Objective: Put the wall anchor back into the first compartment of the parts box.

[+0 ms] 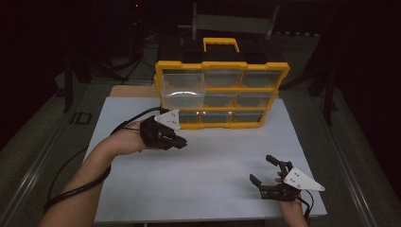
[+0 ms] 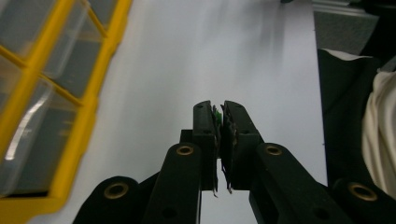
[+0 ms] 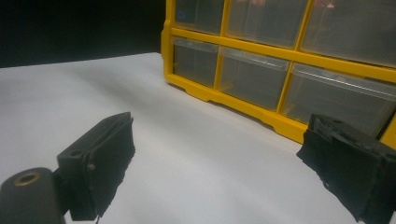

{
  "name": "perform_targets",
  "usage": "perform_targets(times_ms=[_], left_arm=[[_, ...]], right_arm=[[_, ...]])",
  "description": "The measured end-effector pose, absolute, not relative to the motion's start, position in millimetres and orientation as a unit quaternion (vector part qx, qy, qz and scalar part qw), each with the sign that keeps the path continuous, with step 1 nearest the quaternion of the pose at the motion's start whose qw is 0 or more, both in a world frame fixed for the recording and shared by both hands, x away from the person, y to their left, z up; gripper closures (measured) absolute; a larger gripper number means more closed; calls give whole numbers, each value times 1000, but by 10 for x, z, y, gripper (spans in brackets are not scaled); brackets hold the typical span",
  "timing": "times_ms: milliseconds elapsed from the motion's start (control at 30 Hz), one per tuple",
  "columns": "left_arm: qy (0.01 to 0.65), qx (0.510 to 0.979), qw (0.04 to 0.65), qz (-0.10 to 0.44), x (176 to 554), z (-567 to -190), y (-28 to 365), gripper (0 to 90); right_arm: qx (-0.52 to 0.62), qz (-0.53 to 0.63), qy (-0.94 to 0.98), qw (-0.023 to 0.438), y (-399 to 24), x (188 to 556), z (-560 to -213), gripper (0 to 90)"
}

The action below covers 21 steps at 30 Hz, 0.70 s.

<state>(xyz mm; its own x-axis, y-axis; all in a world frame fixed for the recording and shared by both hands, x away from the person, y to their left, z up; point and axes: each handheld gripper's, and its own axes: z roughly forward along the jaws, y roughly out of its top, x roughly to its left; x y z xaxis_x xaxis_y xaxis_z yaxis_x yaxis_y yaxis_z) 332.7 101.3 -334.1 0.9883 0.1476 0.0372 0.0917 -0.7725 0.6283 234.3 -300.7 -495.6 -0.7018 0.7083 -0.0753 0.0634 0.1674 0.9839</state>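
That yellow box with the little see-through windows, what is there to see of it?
The yellow organiser case stands upright at the far side of the white table, resting on its bottom edge. A yellow plastic frame divides its front into a three-by-three grid of clear compartments; the top left one catches a glare. What they hold cannot be made out. A yellow carry handle rises behind its top. Neither gripper touches it; the left gripper hovers just in front of its lower left corner.

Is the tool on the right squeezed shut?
No, the right tool has its two black jaws spread wide apart above the white table, with nothing between them.
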Motion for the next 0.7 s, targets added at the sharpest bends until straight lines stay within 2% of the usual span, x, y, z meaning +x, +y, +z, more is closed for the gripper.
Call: perform_targets(times_ms=[700], left_arm=[[54, 925, 368, 80, 3384, -2639, 1042, 843]], right_arm=[[273, 586, 712, 275, -3007, 2343, -4957, 89]])
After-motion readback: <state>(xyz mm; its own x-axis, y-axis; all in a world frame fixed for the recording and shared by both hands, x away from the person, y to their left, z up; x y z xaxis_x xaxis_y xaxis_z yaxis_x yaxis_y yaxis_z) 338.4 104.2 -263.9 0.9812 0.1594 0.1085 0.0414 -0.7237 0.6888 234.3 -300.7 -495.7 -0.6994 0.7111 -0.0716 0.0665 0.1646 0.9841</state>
